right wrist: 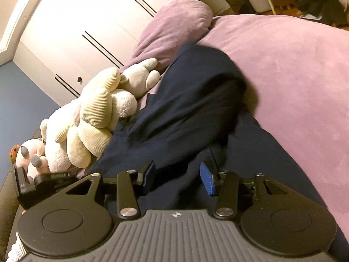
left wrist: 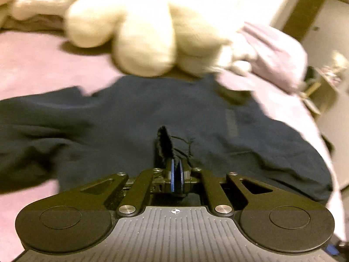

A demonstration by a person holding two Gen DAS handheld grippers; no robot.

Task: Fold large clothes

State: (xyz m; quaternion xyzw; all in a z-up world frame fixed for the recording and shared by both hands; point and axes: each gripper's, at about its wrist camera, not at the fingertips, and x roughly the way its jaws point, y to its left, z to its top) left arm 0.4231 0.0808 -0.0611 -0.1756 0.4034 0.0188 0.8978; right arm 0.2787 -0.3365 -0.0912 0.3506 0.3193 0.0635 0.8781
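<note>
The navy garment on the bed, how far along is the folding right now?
Early. Done: the navy garment lies spread on the purple bed cover, rumpled, no neat fold visible. In hand: the left gripper is shut on a pinch of its fabric; the right gripper is open over it. Left: essentially all the folds.

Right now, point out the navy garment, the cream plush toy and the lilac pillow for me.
navy garment [left wrist: 135, 118]: left wrist view, on the flat middle of the cloth.
cream plush toy [right wrist: 96, 111]: right wrist view, on its ribbed body.
lilac pillow [right wrist: 174, 26]: right wrist view, on its broad face.
</note>
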